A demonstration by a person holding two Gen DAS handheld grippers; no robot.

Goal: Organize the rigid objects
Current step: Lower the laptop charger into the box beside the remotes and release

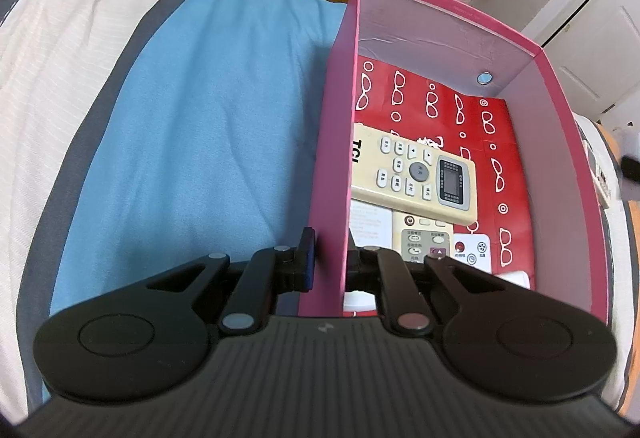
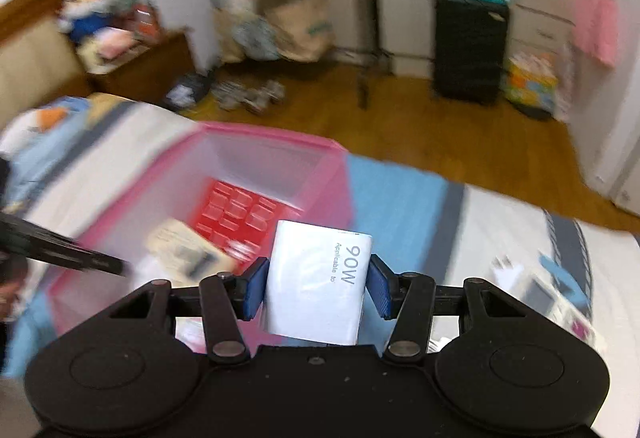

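Pink cardboard box point(image 1: 452, 14) is sitting on the blue blanket point(image 1: 208, 126), its left wall clamped by the left gripper point(image 1: 330, 262). Inside, a cream remote control point(image 1: 416, 174) is lying over a red glasses-patterned package point(image 1: 496, 142). Over the box's near right corner, the right gripper point(image 2: 316, 288) is gripping a white power adapter point(image 2: 320, 278).

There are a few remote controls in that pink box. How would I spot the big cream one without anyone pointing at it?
Find the pink box standing on the blue blanket on the bed. Inside it, on a red sheet printed with white spectacles, lie several remotes. The cream remote is the largest and lies on top, slanted across the others, with a round grey button in the middle and a small dark screen at one end.
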